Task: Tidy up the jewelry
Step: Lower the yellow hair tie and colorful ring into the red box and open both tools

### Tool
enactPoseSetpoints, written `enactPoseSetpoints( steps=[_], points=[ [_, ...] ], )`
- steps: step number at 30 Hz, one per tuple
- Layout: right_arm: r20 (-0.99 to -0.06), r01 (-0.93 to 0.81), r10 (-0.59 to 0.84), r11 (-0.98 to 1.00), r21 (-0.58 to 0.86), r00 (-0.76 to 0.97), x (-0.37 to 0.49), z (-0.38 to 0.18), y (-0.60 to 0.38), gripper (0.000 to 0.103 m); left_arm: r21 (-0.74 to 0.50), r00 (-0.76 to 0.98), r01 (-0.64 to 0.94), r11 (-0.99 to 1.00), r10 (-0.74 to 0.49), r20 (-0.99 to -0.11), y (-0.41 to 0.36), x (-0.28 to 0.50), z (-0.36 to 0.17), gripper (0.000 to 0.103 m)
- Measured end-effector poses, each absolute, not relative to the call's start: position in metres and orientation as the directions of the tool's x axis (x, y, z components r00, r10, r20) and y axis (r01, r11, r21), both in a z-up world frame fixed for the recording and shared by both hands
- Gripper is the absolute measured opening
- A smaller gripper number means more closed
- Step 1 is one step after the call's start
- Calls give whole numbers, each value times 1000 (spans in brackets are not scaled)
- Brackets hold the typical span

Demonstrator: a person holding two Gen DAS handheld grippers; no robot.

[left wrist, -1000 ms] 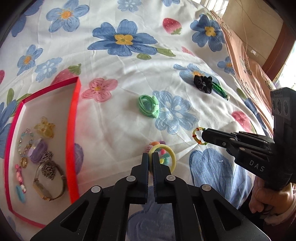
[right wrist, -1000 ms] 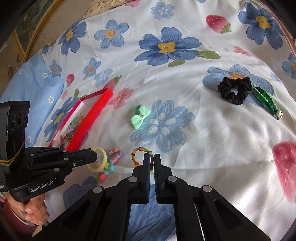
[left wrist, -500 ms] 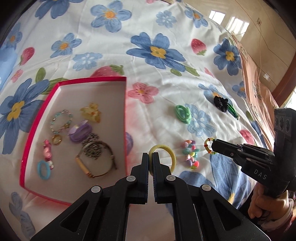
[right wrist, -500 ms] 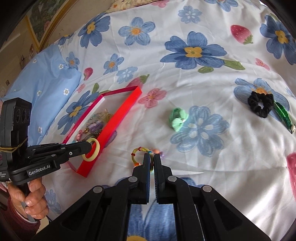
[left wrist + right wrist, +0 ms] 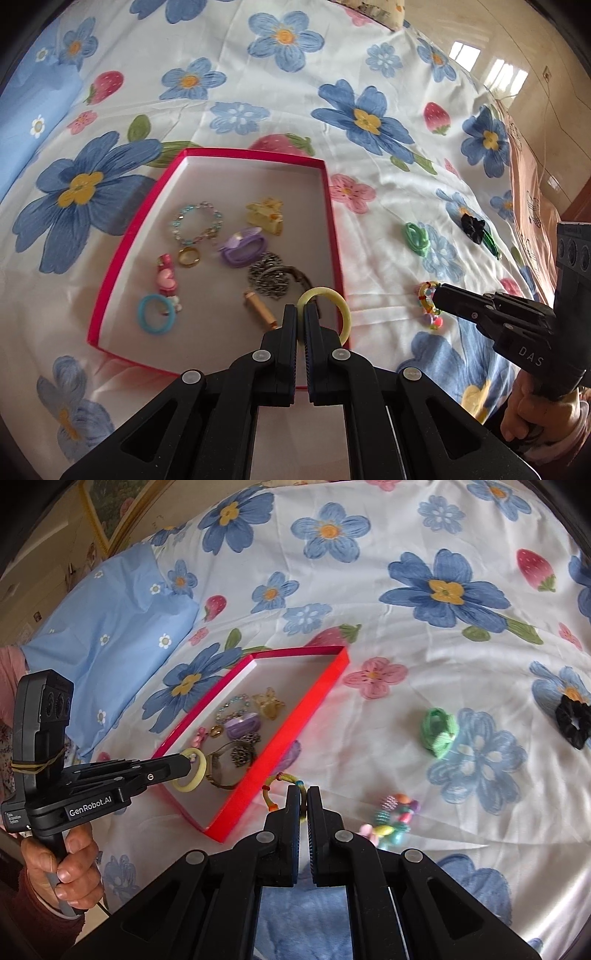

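Note:
My left gripper is shut on a pale yellow ring and holds it over the near right corner of the red jewelry box. In the right wrist view the ring hangs over the box. My right gripper is shut on a beaded yellow-green bracelet, held above the bedsheet just right of the box; the bracelet also shows in the left wrist view. The box holds several pieces: a bead bracelet, a purple clip, a blue ring.
On the flowered sheet lie a green hair tie, a black scrunchie, a green leaf clip and a colourful bead bracelet. A blue pillow lies left of the box.
Both grippers have lifted and moved left toward the box with their rings. The yellow ring went from the sheet beside the bead bracelet to over the box's corner.

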State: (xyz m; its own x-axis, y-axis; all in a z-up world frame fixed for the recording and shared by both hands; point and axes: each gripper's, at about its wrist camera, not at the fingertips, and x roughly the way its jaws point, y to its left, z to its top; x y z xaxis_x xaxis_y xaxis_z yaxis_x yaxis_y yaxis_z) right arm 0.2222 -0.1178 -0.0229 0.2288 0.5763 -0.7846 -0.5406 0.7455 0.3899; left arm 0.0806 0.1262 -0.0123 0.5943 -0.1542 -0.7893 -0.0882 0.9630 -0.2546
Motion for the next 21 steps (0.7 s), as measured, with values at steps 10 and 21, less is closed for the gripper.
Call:
enactPoseSetpoints(
  steps=[10, 21],
  points=[
    [-784, -598, 596, 696, 397, 174, 213, -25, -74, 3, -264, 595, -174, 949, -113, -795, 165, 67, -17, 3],
    [-792, -640, 598, 657, 398, 122, 204, -30, -41, 3, -278, 596, -229, 933, -92, -798, 190, 62, -24, 3]
  ],
)
